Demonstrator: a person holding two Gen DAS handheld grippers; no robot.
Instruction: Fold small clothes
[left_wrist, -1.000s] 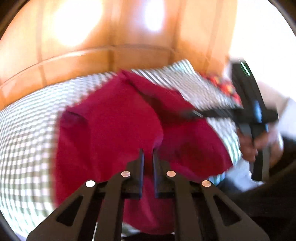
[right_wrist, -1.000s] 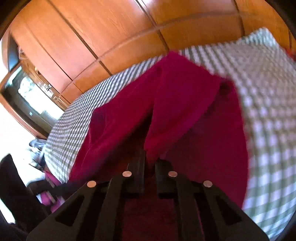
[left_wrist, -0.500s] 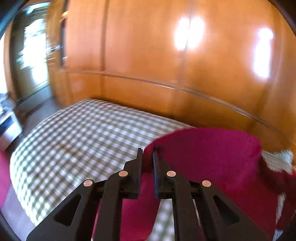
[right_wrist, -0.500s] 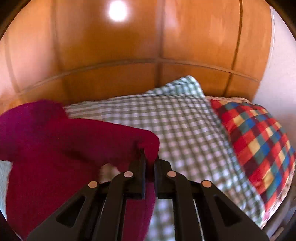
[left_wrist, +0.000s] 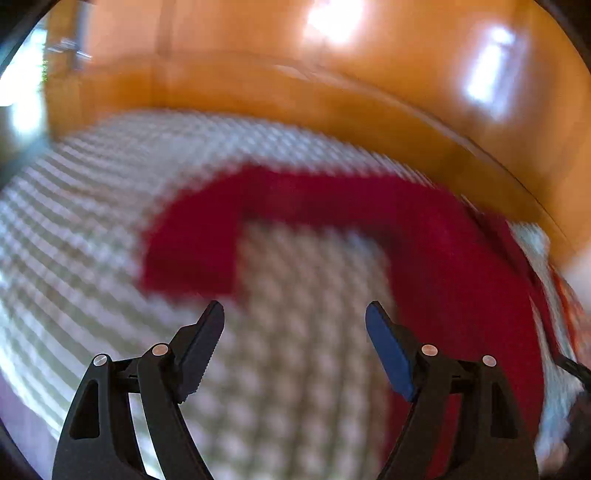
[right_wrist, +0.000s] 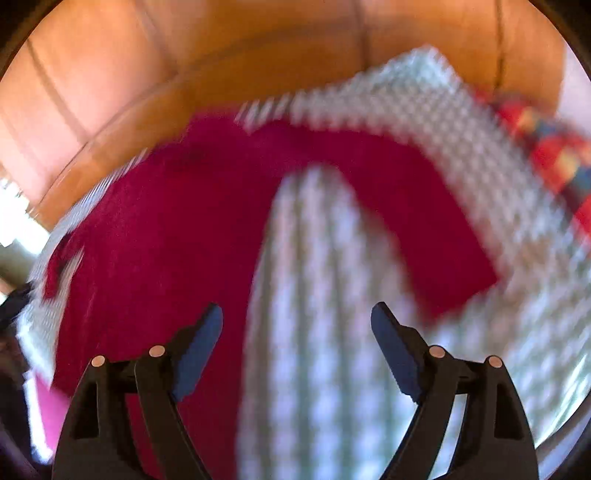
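A dark red garment (left_wrist: 436, 258) lies spread on the green-and-white checked bed (left_wrist: 295, 387). In the left wrist view one sleeve (left_wrist: 188, 251) reaches left, just beyond my left gripper (left_wrist: 294, 323), which is open and empty above the bedcover. In the right wrist view the garment's body (right_wrist: 159, 240) lies left and the other sleeve (right_wrist: 436, 251) runs right. My right gripper (right_wrist: 296, 325) is open and empty, with bare checked cover (right_wrist: 317, 295) between its fingers. Both views are motion-blurred.
A polished wooden headboard and wall panels (left_wrist: 332, 74) rise behind the bed. A red, blue and yellow plaid pillow (right_wrist: 550, 155) lies at the far right. A bright window or doorway (left_wrist: 18, 96) shows at the far left.
Both grippers were shut on the red garment's sleeves and have opened and let go. The garment now lies flat on the bed with its sleeves spread outwards.
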